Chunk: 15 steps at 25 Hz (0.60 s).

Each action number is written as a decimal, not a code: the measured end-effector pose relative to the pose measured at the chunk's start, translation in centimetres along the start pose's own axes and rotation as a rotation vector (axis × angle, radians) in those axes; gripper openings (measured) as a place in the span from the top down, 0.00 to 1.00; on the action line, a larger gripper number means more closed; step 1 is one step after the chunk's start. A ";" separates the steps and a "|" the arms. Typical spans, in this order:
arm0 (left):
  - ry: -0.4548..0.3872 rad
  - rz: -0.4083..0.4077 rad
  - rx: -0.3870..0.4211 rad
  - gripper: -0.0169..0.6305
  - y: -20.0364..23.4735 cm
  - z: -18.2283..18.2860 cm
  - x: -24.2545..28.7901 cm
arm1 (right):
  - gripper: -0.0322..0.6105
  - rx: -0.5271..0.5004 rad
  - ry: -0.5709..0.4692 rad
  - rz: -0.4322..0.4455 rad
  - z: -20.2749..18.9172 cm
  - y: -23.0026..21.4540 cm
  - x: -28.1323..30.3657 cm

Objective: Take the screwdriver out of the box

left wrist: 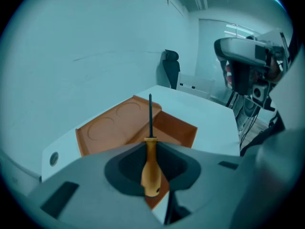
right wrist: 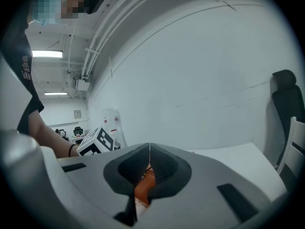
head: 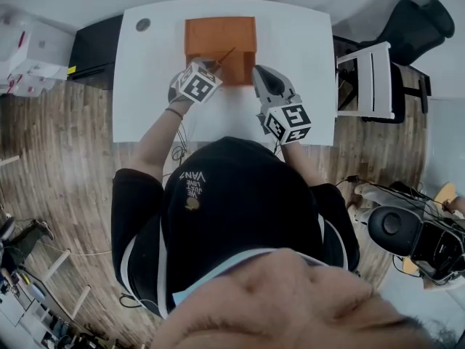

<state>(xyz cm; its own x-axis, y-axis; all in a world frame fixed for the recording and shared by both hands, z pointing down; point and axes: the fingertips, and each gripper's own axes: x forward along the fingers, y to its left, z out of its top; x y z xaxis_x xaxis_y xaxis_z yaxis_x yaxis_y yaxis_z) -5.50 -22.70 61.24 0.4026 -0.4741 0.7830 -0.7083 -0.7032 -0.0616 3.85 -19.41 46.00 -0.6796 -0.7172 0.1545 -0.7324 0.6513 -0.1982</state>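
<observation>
The left gripper [head: 211,65] is pinching the screwdriver [left wrist: 151,168] by its orange handle. The pads press on either side of the handle, and the dark shaft sticks out ahead of the jaws. In the head view the shaft [head: 227,54] slants over the front part of the orange box [head: 218,31], which stands open on the white worktop [head: 305,42]. The tool looks lifted off the box floor, though its tip is not yet past the rim.

The right gripper [head: 259,75] sits at the box's near right corner. Its own view shows the jaws drawn together with a strip of orange caught between the pads. I take that to be the box wall, held to steady it.

So the step in hand is the lift-out itself: the grasp is made and the withdrawal is only partly done. The next move calls for bringing the screwdriver up and back until the shaft passes the front wall without snagging. The tapered handle needs firm pressure, and the box should stay braced until the tool is out
</observation>
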 end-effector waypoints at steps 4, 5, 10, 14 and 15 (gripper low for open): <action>-0.047 0.016 -0.018 0.86 -0.3 0.7 -0.9 | 0.93 -0.008 0.005 0.009 0.0 0.1 -0.4; -0.059 0.022 -0.024 0.86 -0.3 0.8 -1.1 | 0.93 -0.010 0.006 0.011 0.0 0.2 -0.5; -0.128 0.046 -0.072 0.86 -0.2 1.1 -2.5 | 0.93 -0.021 0.008 0.024 0.0 0.8 -0.6; -0.193 0.077 -0.083 0.86 0.1 1.5 -4.0 | 0.93 -0.022 0.002 0.030 0.1 1.5 -0.6; -0.210 0.083 -0.085 0.86 0.1 1.7 -4.6 | 0.93 -0.022 0.000 0.031 0.1 1.7 -0.7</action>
<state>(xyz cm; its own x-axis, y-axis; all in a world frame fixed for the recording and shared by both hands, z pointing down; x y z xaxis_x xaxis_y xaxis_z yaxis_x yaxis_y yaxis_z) -6.39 -21.47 56.57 0.4463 -0.6342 0.6313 -0.7866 -0.6145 -0.0612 3.09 -17.88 45.47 -0.7018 -0.6966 0.1491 -0.7119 0.6784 -0.1815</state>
